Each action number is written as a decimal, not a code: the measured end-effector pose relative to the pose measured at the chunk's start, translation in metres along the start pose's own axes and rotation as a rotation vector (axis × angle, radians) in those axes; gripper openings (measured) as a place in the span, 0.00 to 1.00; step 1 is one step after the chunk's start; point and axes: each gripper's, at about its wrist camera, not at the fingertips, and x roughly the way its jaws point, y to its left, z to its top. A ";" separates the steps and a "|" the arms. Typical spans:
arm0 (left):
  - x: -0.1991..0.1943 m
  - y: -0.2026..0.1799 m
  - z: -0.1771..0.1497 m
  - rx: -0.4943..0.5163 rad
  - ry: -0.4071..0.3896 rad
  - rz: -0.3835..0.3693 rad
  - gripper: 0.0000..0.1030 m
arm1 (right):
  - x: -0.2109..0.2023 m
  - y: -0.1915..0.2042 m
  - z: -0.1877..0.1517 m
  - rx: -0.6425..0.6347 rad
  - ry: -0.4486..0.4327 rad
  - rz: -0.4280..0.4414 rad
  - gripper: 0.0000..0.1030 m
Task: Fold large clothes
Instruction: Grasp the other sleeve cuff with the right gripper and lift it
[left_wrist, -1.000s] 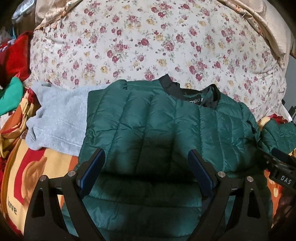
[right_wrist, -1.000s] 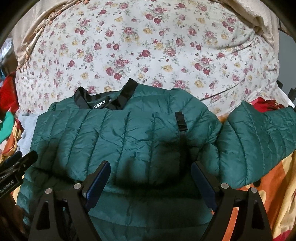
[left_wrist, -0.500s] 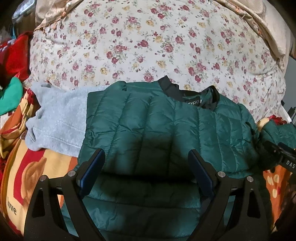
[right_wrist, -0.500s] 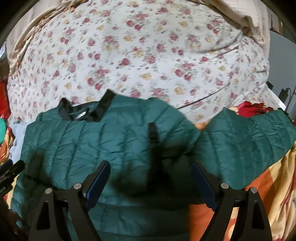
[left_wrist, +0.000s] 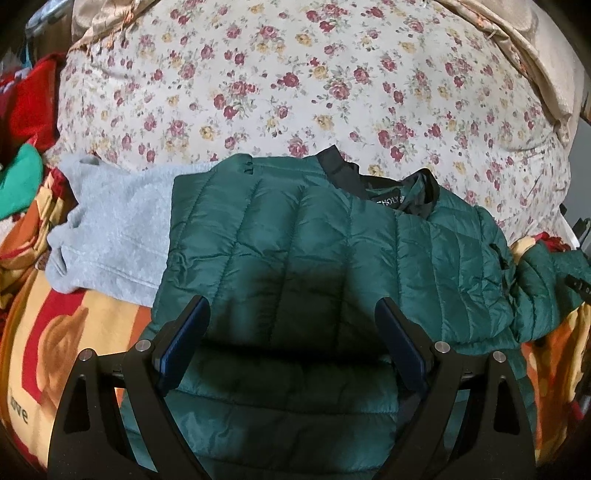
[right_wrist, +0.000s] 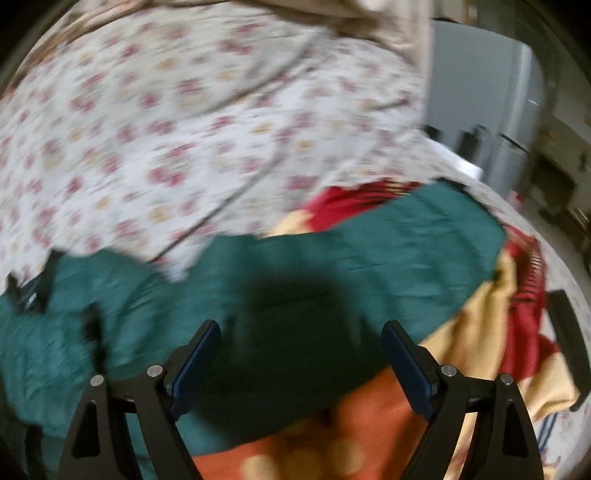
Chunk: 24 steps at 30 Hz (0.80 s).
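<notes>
A dark green quilted puffer jacket (left_wrist: 314, 258) with a black collar lies flat on the bed. Its right sleeve (right_wrist: 388, 258) stretches out to the right over an orange and red blanket; the sleeve also shows in the left wrist view (left_wrist: 546, 288). My left gripper (left_wrist: 291, 325) is open and empty, just above the jacket's body. My right gripper (right_wrist: 299, 339) is open and empty, over the sleeve near the shoulder. The right wrist view is blurred by motion.
A grey fleece garment (left_wrist: 110, 236) lies left of the jacket, partly under it. A floral quilt (left_wrist: 295, 92) is piled behind. A patterned orange and red blanket (left_wrist: 55, 343) covers the bed. Red and green clothes (left_wrist: 22, 147) sit far left. Grey furniture (right_wrist: 487, 110) stands far right.
My right gripper has swung to the right, from over the jacket's body to over the outstretched sleeve. My left gripper has barely moved. The jacket lies as before.
</notes>
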 end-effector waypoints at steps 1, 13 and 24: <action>0.001 0.001 0.000 -0.007 0.002 -0.001 0.88 | 0.001 -0.010 0.002 0.018 -0.002 -0.015 0.84; 0.012 0.000 -0.003 0.004 0.018 0.017 0.88 | 0.049 -0.128 0.022 0.319 0.023 -0.056 0.84; 0.019 0.000 -0.003 0.005 0.035 0.031 0.88 | 0.042 -0.122 0.042 0.249 -0.034 0.107 0.18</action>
